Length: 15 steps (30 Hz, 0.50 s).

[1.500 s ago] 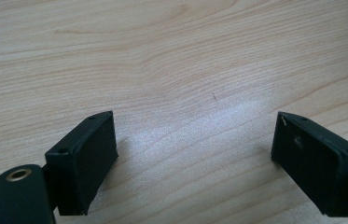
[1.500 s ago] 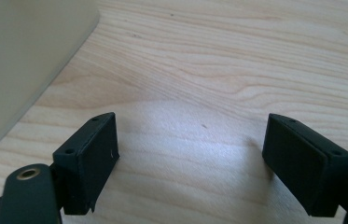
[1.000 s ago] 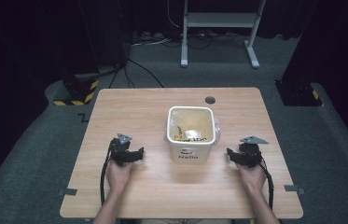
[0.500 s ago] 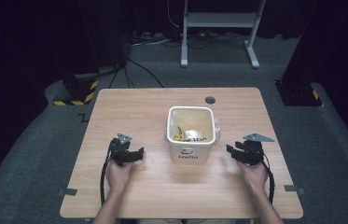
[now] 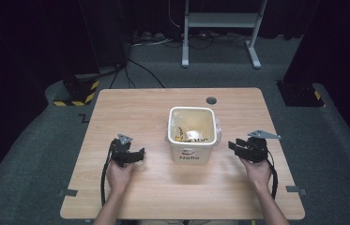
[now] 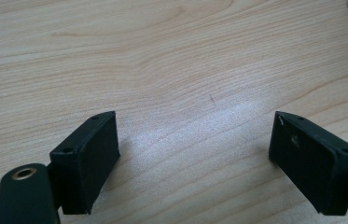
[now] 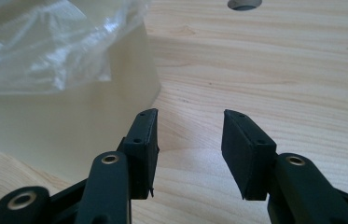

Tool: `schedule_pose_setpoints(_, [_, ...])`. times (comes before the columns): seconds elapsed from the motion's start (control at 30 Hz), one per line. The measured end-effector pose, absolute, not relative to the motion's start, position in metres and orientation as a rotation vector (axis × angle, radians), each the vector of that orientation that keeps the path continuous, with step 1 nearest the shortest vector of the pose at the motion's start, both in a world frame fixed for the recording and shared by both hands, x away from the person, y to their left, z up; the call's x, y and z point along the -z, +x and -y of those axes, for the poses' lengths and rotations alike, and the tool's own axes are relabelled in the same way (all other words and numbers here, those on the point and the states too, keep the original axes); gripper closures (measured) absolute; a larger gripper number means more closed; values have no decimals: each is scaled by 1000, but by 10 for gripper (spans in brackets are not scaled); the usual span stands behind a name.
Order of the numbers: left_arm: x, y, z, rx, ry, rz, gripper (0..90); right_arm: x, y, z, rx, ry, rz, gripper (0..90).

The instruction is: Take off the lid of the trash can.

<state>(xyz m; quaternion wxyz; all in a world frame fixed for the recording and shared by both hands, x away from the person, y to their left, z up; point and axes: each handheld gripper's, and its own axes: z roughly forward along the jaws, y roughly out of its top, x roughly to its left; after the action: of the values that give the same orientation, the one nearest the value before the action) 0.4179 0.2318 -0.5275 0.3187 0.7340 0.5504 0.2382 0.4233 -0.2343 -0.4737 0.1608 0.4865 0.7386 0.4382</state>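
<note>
A cream square bin (image 5: 192,149) with a clear plastic liner (image 5: 196,123) and a printed word on its front stands mid-table. My left gripper (image 5: 138,155) rests on the wood to the bin's left, pointing toward it. In the left gripper view the left gripper (image 6: 195,140) is wide open over bare wood. My right gripper (image 5: 233,146) hovers to the bin's right, aimed at its side. In the right gripper view the right gripper (image 7: 189,135) is open with nothing between its jaws, which have just been closing. The bin (image 7: 69,116) and its liner (image 7: 45,46) lie just left of them.
A round cable hole (image 5: 211,100) sits in the wooden table (image 5: 130,117) behind the bin. Beyond the table are dark carpet, floor cables, a yellow-black striped base (image 5: 76,96) at the left and a grey metal stand (image 5: 219,28). Bare wood surrounds the bin.
The right gripper has lifted slightly beside the bin. The left gripper and the bin have kept still.
</note>
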Motion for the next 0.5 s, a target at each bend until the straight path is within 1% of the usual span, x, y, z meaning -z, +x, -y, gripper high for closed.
schedule_pose_setpoints(0.5, [528,418,-232,-627,1930,-1448,162,450,432,229,-1312,1342,-2111,577])
